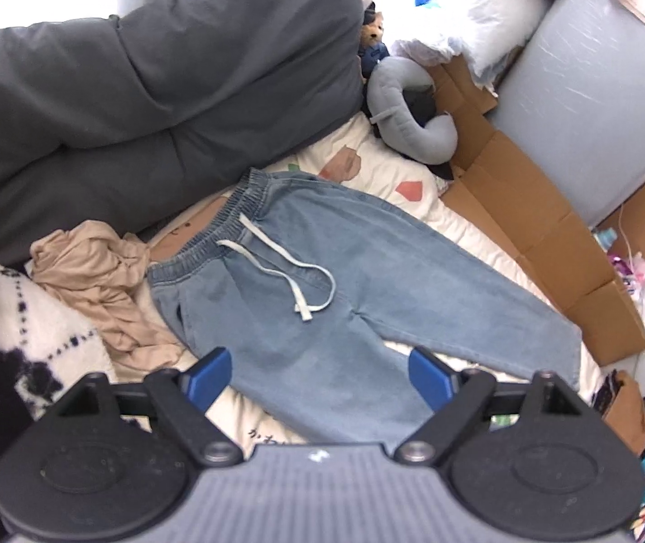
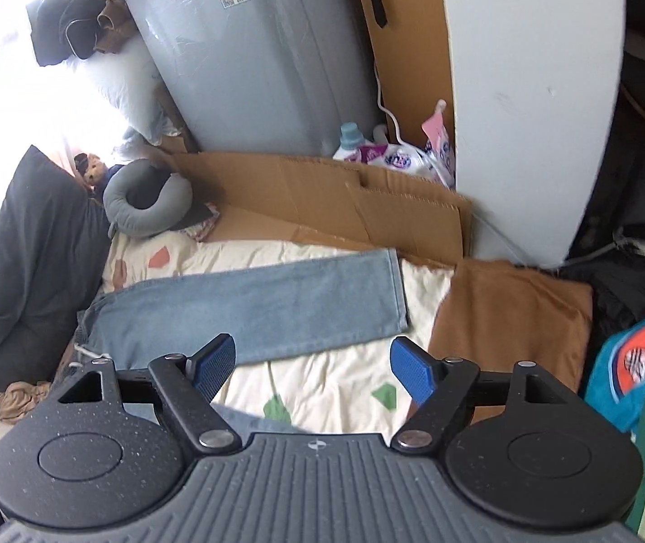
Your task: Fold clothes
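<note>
**Jeans laid flat, both hand-held grippers empty above them**

The blue jeans (image 1: 322,280) lie spread on the cream patterned bedsheet (image 2: 331,389), waistband toward the grey cushions (image 1: 141,90) at about ten o'clock in the left wrist view, legs running toward four o'clock. The white drawstring (image 1: 286,267) trails loose over the front. In the right wrist view one leg stretches from nine o'clock to three o'clock, its hem near the brown cardboard (image 2: 322,199).

I judge the step in hand to be the start of the fold: the garment looks flattened and no crease has yet been made. The next move calls for each gripper to come down on an edge of the jeans, likely to bring one leg over the other, pinching only the denim and not the sheet beneath.

The left hand-held gripper (image 1: 320,378) is tilted steeply down over the lower thigh area, jaws wide and holding nothing. The right hand-held gripper (image 2: 313,369) points down at a shallower slant over the bare sheet just beside the leg, jaws likewise wide and empty. A crumpled beige garment (image 1: 96,280) waits at nine o'clock in the left view.
</note>
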